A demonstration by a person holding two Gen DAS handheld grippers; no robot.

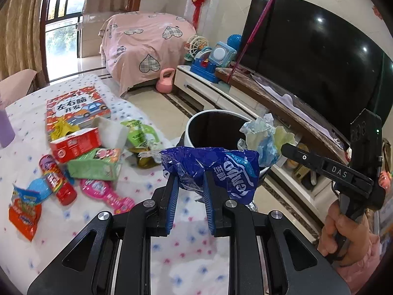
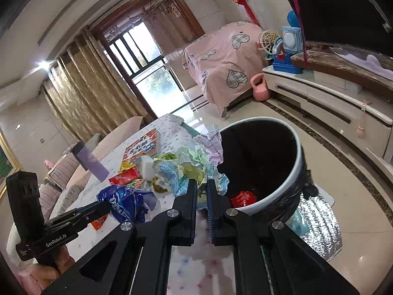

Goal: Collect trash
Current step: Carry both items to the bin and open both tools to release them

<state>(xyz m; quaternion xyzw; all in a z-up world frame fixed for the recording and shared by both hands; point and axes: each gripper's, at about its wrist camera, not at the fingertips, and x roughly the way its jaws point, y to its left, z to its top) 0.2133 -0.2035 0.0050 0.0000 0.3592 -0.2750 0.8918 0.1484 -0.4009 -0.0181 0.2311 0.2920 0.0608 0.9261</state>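
Note:
In the left wrist view my left gripper (image 1: 190, 179) is shut on a crumpled blue plastic wrapper (image 1: 216, 169), held just before the rim of the white trash bin (image 1: 194, 123) with its black liner. My right gripper (image 1: 286, 147) comes in from the right, shut on a wad of crumpled pastel paper (image 1: 262, 135) over the bin's edge. In the right wrist view my right gripper (image 2: 202, 184) pinches that paper wad (image 2: 194, 167) beside the bin (image 2: 298, 162). A red wrapper (image 2: 243, 198) lies inside it. My left gripper (image 2: 105, 206) carries the blue wrapper (image 2: 127, 201) at the left.
On the floral tablecloth (image 1: 73, 221) lie a red box (image 1: 76, 143), a green pack (image 1: 95, 163), a red can (image 1: 57, 179), a pink packet (image 1: 105, 194), an orange bag (image 1: 24, 216) and a picture book (image 1: 76, 108). A TV (image 1: 307, 56) on a low cabinet (image 1: 221, 95) stands behind the bin.

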